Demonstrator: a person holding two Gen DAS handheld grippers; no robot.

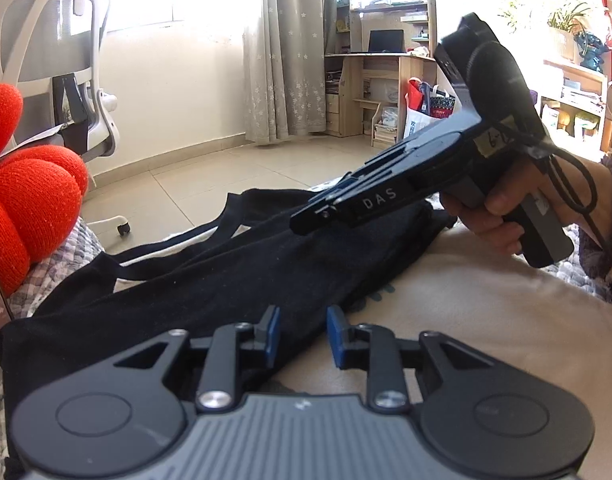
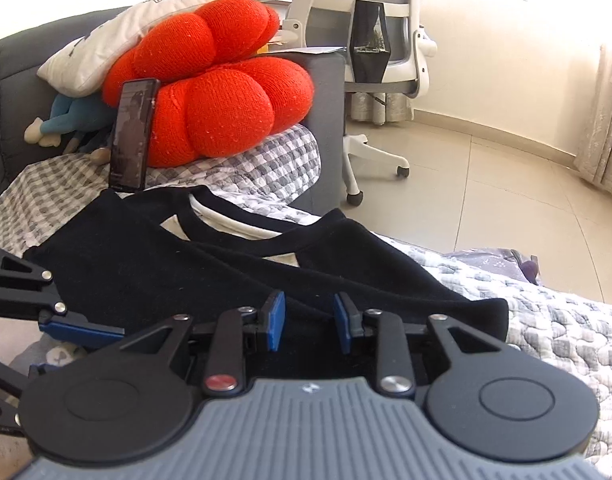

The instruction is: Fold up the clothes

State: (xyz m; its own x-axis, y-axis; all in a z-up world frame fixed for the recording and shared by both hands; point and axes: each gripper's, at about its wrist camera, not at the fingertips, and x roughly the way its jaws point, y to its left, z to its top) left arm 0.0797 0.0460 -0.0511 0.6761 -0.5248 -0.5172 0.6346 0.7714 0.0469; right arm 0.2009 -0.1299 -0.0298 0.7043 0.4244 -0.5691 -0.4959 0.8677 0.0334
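A black garment (image 1: 210, 280) lies spread over cream cloth (image 1: 486, 340) on the bed; its collar (image 2: 226, 220) points toward the cushions. Low in the left wrist view, my left gripper (image 1: 302, 336) hovers over the garment's near edge, blue pads apart and nothing pinched between them. A hand holds my right gripper (image 1: 310, 220), which reaches in from the right with its tips over the black fabric. In its own view the right gripper (image 2: 308, 322) is open above a folded black sleeve (image 2: 426, 300). One of the left gripper's blue fingers (image 2: 82, 330) shows at the left edge.
A red knitted cushion (image 2: 218, 92) and a propped phone (image 2: 132, 136) sit at the head of the checked quilt (image 2: 266, 160). A white office chair (image 2: 378, 40) stands on the tiled floor (image 1: 226, 176) beside the bed. A wooden desk (image 1: 382, 80) is by the curtain.
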